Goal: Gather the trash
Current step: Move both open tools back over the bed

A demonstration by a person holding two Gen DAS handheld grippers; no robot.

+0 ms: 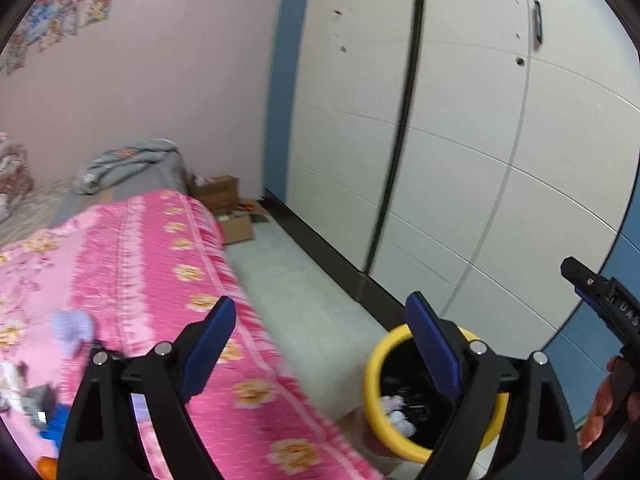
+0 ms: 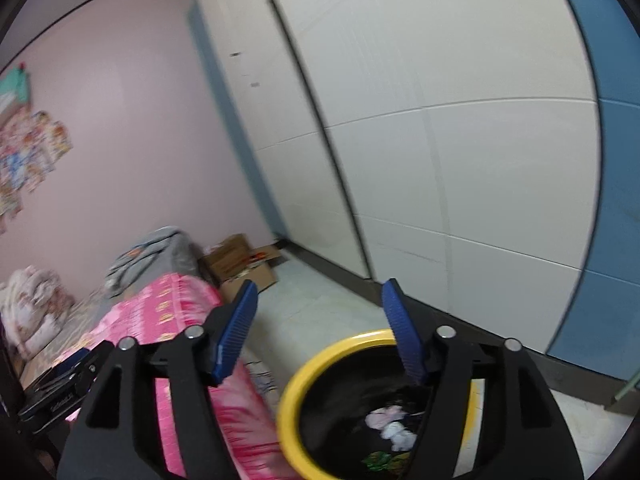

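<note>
A yellow-rimmed bin with a black liner [image 1: 374, 380] [image 2: 292, 396] stands on the floor beside the bed. Crumpled white and pink paper [image 2: 390, 426] [image 1: 396, 412] lies inside it. My left gripper [image 1: 320, 316] is open and empty, above the bed's edge and the bin. My right gripper [image 2: 318, 300] is open and empty, just above the bin's rim; it also shows at the right edge of the left wrist view [image 1: 600, 292]. A pale lilac crumpled piece [image 1: 74, 328] and other small items [image 1: 36, 404] lie on the pink bedspread at lower left.
A bed with a pink flowered cover [image 1: 140, 272] fills the left. White wardrobe doors [image 1: 460, 140] line the right. Cardboard boxes [image 1: 228, 208] sit on the floor at the far end. A narrow pale floor strip [image 1: 304, 300] runs between bed and wardrobe.
</note>
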